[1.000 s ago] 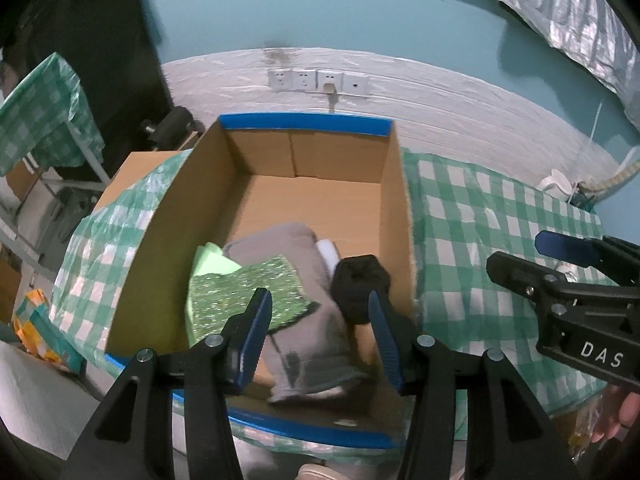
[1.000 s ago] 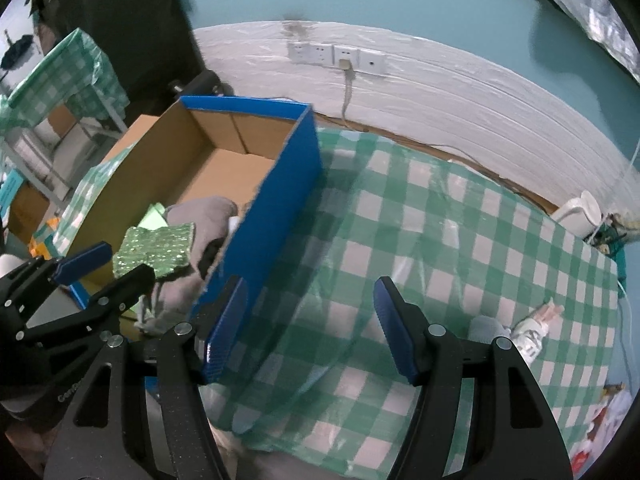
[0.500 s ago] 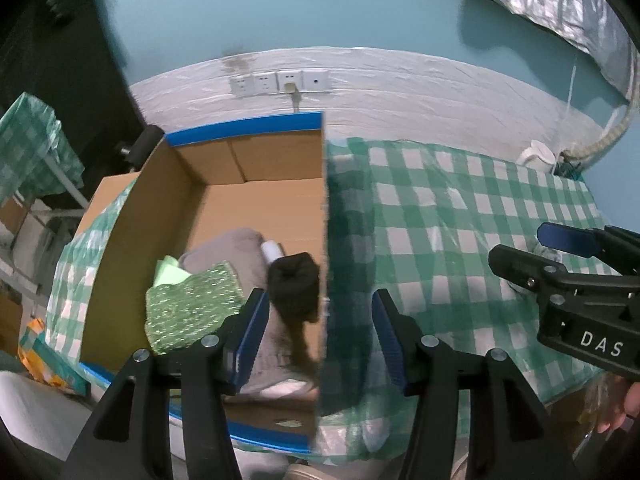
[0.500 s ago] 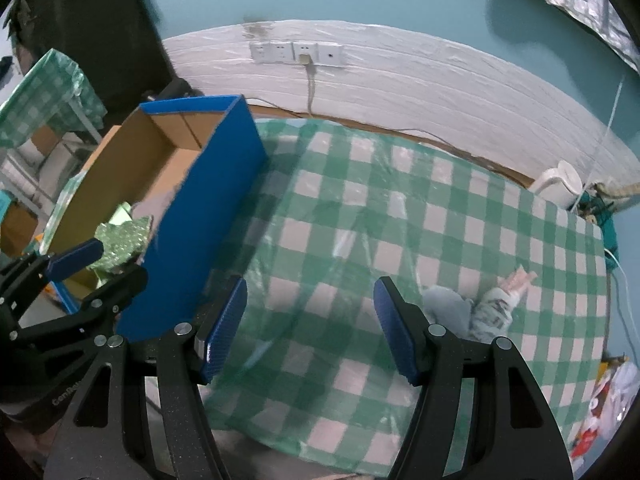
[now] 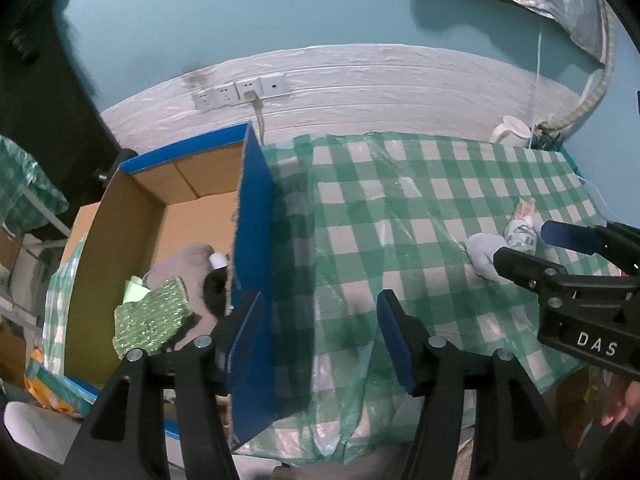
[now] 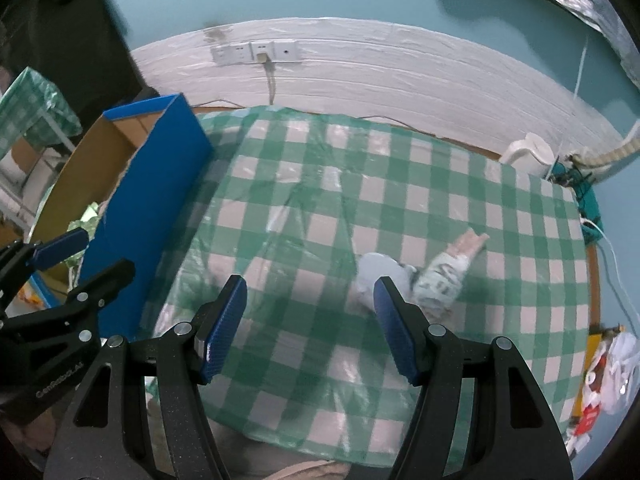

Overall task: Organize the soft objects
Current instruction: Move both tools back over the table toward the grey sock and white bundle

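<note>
Right wrist: sock bundle (image 6: 424, 276) on tablecloth (image 6: 320, 184).

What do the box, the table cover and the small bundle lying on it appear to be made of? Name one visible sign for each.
Box: corrugated cardboard, matte brown inside, blue outside; a raw fluted edge shows.
Table cover: green-checked, probably plastic film; it is glossy, with shiny creases.
Bundle: soft fabric, seemingly knit; it looks matte, limp and rumpled, though blurred.

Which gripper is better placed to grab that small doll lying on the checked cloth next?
Right. The right gripper has open, empty jaws and the doll lies just past its right pad. The left gripper, also open and empty, sits by the box wall, farther from the doll.
</note>
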`<state>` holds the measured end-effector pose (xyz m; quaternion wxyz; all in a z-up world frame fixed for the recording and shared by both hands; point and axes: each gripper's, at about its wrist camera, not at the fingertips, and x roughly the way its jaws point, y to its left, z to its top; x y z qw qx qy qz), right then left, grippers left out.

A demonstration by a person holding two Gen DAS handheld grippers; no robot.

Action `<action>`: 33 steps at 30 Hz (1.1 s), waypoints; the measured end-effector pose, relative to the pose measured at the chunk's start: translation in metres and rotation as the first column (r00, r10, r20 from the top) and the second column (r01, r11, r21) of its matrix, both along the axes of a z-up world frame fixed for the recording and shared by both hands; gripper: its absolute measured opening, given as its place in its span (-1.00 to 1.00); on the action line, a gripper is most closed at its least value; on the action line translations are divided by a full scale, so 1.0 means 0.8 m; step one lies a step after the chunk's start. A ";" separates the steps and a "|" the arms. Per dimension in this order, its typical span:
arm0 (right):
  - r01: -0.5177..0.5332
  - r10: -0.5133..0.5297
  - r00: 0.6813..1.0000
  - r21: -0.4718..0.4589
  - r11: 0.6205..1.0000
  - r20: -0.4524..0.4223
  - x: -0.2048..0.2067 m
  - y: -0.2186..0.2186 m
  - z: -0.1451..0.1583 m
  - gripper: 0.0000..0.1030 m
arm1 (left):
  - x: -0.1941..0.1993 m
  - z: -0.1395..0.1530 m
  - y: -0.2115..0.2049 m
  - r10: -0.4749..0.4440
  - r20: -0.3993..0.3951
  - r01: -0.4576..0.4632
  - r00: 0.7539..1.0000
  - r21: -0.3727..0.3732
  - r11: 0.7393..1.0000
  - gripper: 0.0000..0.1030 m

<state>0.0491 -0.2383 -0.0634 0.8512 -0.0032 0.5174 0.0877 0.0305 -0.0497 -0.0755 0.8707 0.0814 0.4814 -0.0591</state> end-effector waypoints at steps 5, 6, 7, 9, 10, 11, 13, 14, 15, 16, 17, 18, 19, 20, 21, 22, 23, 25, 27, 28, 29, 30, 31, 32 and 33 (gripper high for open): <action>0.032 -0.032 0.999 0.003 0.999 -0.005 -0.003 -0.024 -0.004 0.29 | -0.001 -0.007 -0.019 -0.024 -0.012 0.024 1.000 0.012 1.000 0.20; 0.039 -0.039 0.999 0.003 0.999 -0.006 -0.003 -0.027 -0.004 0.29 | -0.001 -0.009 -0.023 -0.026 -0.019 0.026 0.999 0.013 1.000 0.20; 0.048 -0.048 0.999 0.005 0.999 -0.008 -0.002 -0.032 -0.005 0.29 | 0.000 -0.012 -0.026 -0.027 -0.025 0.028 0.999 0.011 1.000 0.21; 0.066 -0.065 0.998 0.008 0.998 -0.009 -0.002 -0.043 -0.007 0.29 | 0.002 -0.016 -0.032 -0.030 -0.041 0.030 0.999 0.001 1.000 0.23; 0.075 -0.075 0.997 0.007 0.997 -0.011 -0.001 -0.048 -0.008 0.29 | 0.002 -0.018 -0.035 -0.032 -0.046 0.032 0.998 -0.002 0.999 0.26; 0.088 -0.088 0.996 0.007 0.996 -0.014 0.000 -0.054 -0.011 0.29 | 0.003 -0.021 -0.039 -0.037 -0.051 0.036 0.998 -0.003 0.999 0.27; 0.108 -0.108 0.994 0.011 0.994 -0.021 0.002 -0.065 -0.015 0.29 | 0.003 -0.026 -0.046 -0.042 -0.053 0.042 0.998 0.005 0.999 0.27; 0.118 -0.118 0.993 0.011 0.993 -0.024 0.002 -0.070 -0.018 0.29 | 0.005 -0.030 -0.050 -0.044 -0.057 0.045 0.997 0.013 0.999 0.27; 0.129 -0.129 0.991 0.010 0.992 -0.029 0.004 -0.076 -0.021 0.29 | 0.005 -0.033 -0.054 -0.046 -0.062 0.047 0.997 0.016 0.999 0.27; 0.141 -0.140 0.989 0.007 0.990 -0.036 0.006 -0.081 -0.024 0.29 | 0.007 -0.037 -0.059 -0.049 -0.071 0.051 0.996 0.019 0.999 0.27; 0.149 -0.149 0.988 0.007 0.989 -0.039 0.007 -0.086 -0.027 0.29 | 0.009 -0.040 -0.062 -0.051 -0.076 0.052 0.996 0.019 0.998 0.27; 0.160 -0.160 0.986 0.007 0.987 -0.044 0.010 -0.091 -0.031 0.29 | 0.010 -0.042 -0.065 -0.053 -0.081 0.054 0.995 0.018 0.998 0.27; 0.167 -0.166 0.985 0.006 0.986 -0.047 0.012 -0.095 -0.033 0.29 | 0.012 -0.045 -0.069 -0.055 -0.087 0.057 0.995 0.015 0.998 0.27; 0.177 -0.177 0.983 0.000 0.984 -0.050 0.015 -0.100 -0.037 0.29 | 0.015 -0.047 -0.072 -0.058 -0.093 0.059 0.994 0.011 0.998 0.28; 0.183 -0.183 0.982 -0.002 0.983 -0.053 0.017 -0.103 -0.040 0.29 | 0.018 -0.049 -0.076 -0.059 -0.098 0.060 0.993 0.008 0.998 0.28; 0.190 -0.190 0.980 -0.003 0.982 -0.057 0.020 -0.107 -0.044 0.29 | 0.021 -0.051 -0.079 -0.059 -0.101 0.060 0.993 0.005 0.998 0.28; 0.198 -0.198 0.978 -0.005 0.980 -0.060 0.024 -0.110 -0.048 0.29 | 0.023 -0.052 -0.081 -0.059 -0.103 0.060 0.993 0.003 0.998 0.28; 0.221 -0.221 0.973 -0.011 0.975 -0.070 0.032 -0.119 -0.057 0.29 | 0.029 -0.055 -0.088 -0.062 -0.105 0.062 0.993 0.001 0.998 0.28; 0.245 -0.245 0.966 -0.008 0.969 -0.083 0.041 -0.129 -0.066 0.29 | 0.036 -0.058 -0.095 -0.068 -0.108 0.068 0.992 -0.004 0.998 0.28; 0.257 -0.256 0.962 -0.006 0.966 -0.089 0.046 -0.134 -0.072 0.29 | 0.040 -0.060 -0.098 -0.071 -0.112 0.071 0.991 -0.008 0.997 0.28; 0.265 -0.264 0.960 -0.004 0.964 -0.095 0.050 -0.137 -0.076 0.29 | 0.043 -0.062 -0.101 -0.073 -0.115 0.072 0.991 -0.010 0.997 0.28; 0.274 -0.273 0.957 -0.002 0.962 -0.103 0.054 -0.141 -0.082 0.29 | 0.046 -0.064 -0.103 -0.073 -0.118 0.073 0.990 -0.011 0.997 0.28; 0.283 -0.280 0.953 0.003 0.959 -0.111 0.058 -0.144 -0.087 0.29 | 0.051 -0.068 -0.108 -0.077 -0.121 0.076 0.990 -0.010 0.997 0.28; 0.293 -0.289 0.949 0.008 0.956 -0.122 0.062 -0.148 -0.093 0.29 | 0.054 -0.070 -0.111 -0.080 -0.122 0.080 0.989 -0.009 0.997 0.28; 0.303 -0.299 0.945 0.012 0.953 -0.130 0.065 -0.151 -0.098 0.29 | 0.058 -0.073 -0.115 -0.086 -0.123 0.086 0.989 -0.005 0.996 0.28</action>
